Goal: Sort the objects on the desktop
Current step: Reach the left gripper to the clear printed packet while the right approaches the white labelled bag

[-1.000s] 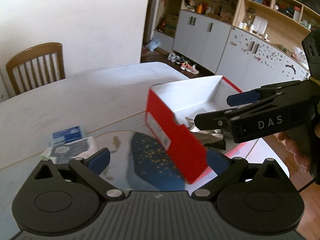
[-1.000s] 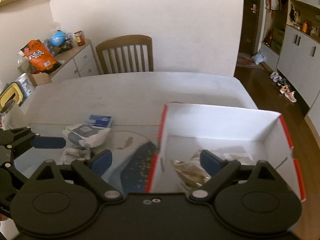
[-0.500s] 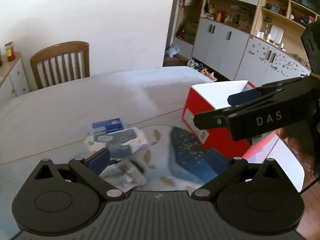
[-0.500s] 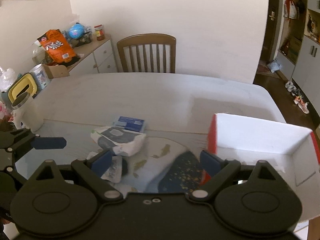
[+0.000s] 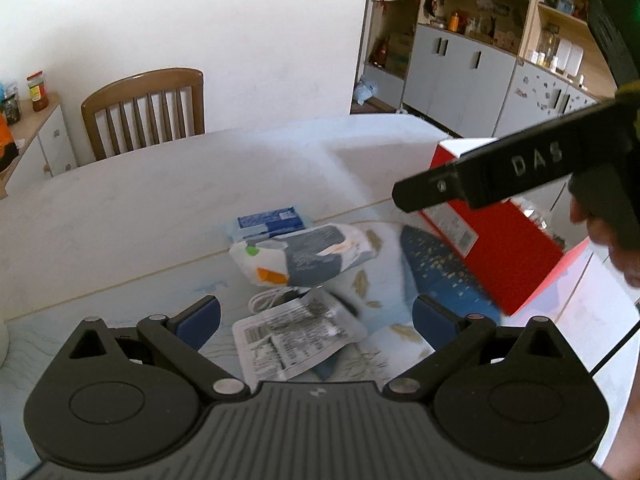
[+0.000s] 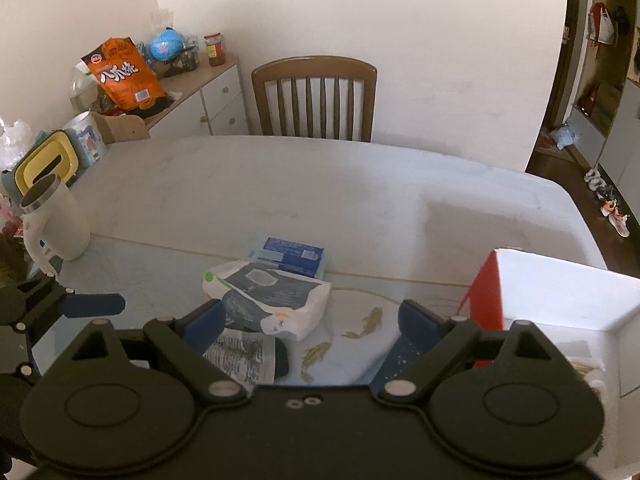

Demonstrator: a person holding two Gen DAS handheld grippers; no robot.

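Lying flat near the table's middle, the white-and-grey soft wipes pack ran its long axis left to right, overlapping a blue-and-white flat packet behind it and a silver printed sachet in front. The red open-topped cardboard box stood well right. The left gripper and right gripper both hovered above the sachet, fingers spread, empty.

I count one red box at my right, one blue packet, one white-and-grey pouch, one printed silver sachet, one white cable, one white jug and one wooden chair.
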